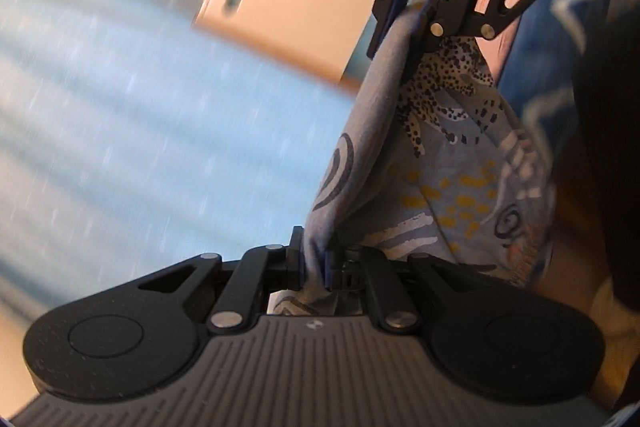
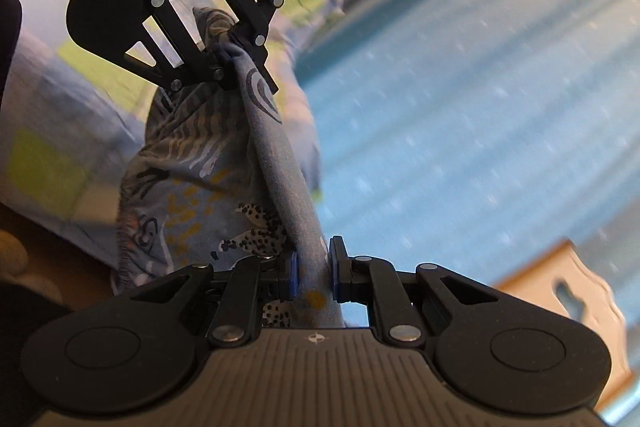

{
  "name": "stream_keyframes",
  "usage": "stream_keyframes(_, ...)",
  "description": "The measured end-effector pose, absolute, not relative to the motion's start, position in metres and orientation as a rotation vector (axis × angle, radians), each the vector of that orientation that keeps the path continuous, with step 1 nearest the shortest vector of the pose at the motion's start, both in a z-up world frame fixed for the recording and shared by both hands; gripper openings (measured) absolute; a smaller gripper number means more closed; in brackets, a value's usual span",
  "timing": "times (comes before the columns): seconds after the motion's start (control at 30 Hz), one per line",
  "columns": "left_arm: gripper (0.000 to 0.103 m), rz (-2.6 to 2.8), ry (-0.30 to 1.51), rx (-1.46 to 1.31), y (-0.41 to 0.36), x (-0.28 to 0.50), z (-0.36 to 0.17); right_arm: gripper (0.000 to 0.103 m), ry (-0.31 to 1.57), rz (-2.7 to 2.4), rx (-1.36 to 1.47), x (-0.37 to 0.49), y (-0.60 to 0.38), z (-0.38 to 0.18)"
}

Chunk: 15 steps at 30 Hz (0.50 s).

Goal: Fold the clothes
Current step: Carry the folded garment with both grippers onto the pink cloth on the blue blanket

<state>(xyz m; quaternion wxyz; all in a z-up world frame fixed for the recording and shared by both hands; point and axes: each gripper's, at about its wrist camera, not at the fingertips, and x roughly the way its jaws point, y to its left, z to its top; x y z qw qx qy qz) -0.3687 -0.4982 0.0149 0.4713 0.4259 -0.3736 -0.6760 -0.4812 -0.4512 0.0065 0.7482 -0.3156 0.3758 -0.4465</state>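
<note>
Garment (image 1: 452,163) stretched — both tongs (image 1: 314,263) (image 2: 314,263) clamped.

Garment: the light-blue leopard-print cotton garment (image 1: 452,155) hangs centre-right of the left wrist view, stretched between both grippers.
Left gripper (image 1: 314,267): bottom centre, clamping the garment's lower edge.
Right gripper (image 1: 416,11): top, clamping its upper edge.
Bed: the blue dotted bedspread (image 1: 140,107) fills the left, behind the garment.

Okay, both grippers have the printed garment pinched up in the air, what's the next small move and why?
Probably draw the left gripper and right gripper apart. Both are shut on the printed garment, close together, so the cloth between them is bunched and sagging above the blue bedspread. Spreading it should flatten that edge before laying it down.
</note>
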Motion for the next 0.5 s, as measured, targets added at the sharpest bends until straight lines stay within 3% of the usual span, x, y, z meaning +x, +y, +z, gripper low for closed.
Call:
stream_keyframes(0.27,0.007,-1.841,-1.136,0.997,-0.565,-0.491,0.027,0.012,0.915,-1.219,-0.559,-0.592,-0.478,0.026)
stream_keyframes(0.5,0.007,-1.824,-1.245,0.886,-0.631,-0.562,0.048,0.013,0.948,-1.383,-0.736,-0.648,-0.534,0.046)
